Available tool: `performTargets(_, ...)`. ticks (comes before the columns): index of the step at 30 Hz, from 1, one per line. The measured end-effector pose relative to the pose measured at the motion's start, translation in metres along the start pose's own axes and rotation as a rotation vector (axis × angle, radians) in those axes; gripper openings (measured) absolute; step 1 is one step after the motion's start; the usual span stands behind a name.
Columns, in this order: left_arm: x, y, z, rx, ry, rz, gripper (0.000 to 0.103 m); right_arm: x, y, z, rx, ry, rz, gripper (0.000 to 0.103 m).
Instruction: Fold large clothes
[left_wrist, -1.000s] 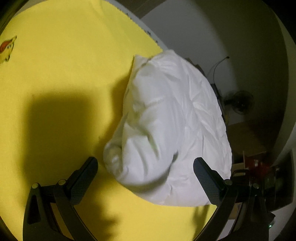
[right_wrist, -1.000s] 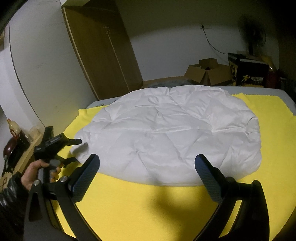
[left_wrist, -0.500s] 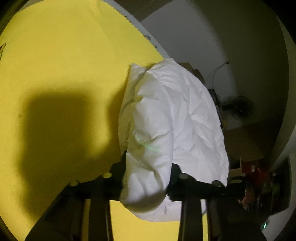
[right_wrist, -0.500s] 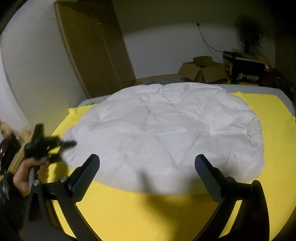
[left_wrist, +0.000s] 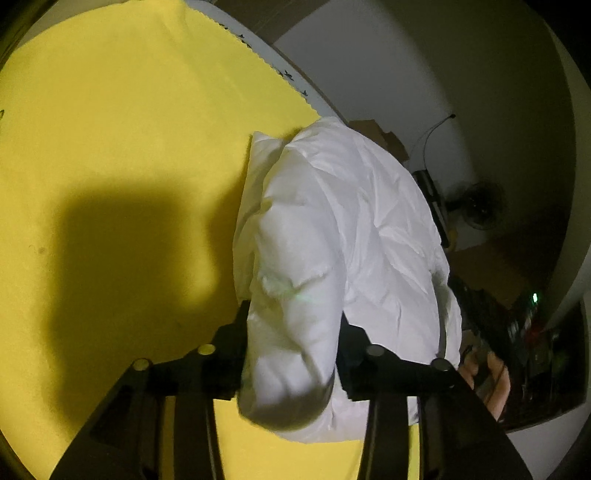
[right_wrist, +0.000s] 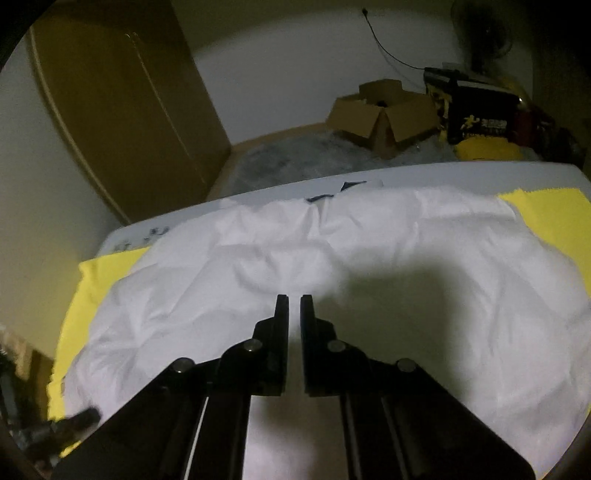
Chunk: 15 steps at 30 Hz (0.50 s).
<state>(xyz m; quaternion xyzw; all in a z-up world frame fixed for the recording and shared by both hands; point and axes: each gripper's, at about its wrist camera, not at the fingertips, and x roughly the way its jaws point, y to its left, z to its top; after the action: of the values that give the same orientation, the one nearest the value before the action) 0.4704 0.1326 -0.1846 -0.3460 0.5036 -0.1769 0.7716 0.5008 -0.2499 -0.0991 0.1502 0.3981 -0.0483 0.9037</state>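
Two tools | left tool (left_wrist: 291, 354) easing open around jacket (left_wrist: 343, 236) edge | right tool (right_wrist: 294, 306) clenched, whether on fabric unclear | step: gripping to fold | next: secure both grips, lift together

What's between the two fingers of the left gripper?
A puffy end of the white jacket fills the gap in the left gripper, whose jaws are opening a little. The left wrist view shows it.

The left gripper (left_wrist: 291, 343), wide apart a second ago, now clamps a bunched fold of the white garment (left_wrist: 343, 236) between its jaws, which are easing open. The right gripper (right_wrist: 294, 306) is now shut, jaws nearly touching above the garment.
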Motion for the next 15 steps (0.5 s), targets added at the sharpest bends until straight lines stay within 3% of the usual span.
performTargets(5,0.012,0.001,0.007,-0.003,-0.001,-0.011,0.043,0.034,0.005,0.031,0.003,0.057,0.036,0.006)
performTargets(7,0.017,0.004,0.008,-0.014,-0.006,-0.023,0.042,0.069,0.006,0.025,-0.012,0.214,0.057,0.005)
performTargets(8,0.019,0.005,0.008,-0.016,-0.010,-0.026,0.041,0.096,0.003,0.011,-0.018,0.338,0.041,0.005)
performTargets(11,0.019,0.006,0.005,-0.020,-0.010,-0.020,0.041,0.092,0.005,0.002,-0.098,0.336,0.032,0.004)
performTargets(13,0.018,0.006,0.004,-0.022,-0.010,-0.017,0.041,0.054,0.005,-0.005,-0.120,0.257,-0.013,0.004)
performTargets(14,0.018,0.007,0.003,-0.025,-0.010,-0.019,0.041,0.018,0.003,-0.020,-0.114,0.174,-0.009,0.004)
performTargets(15,0.018,0.007,0.003,-0.030,-0.010,-0.022,0.041,0.000,0.001,-0.033,-0.108,0.148,0.006,0.004)
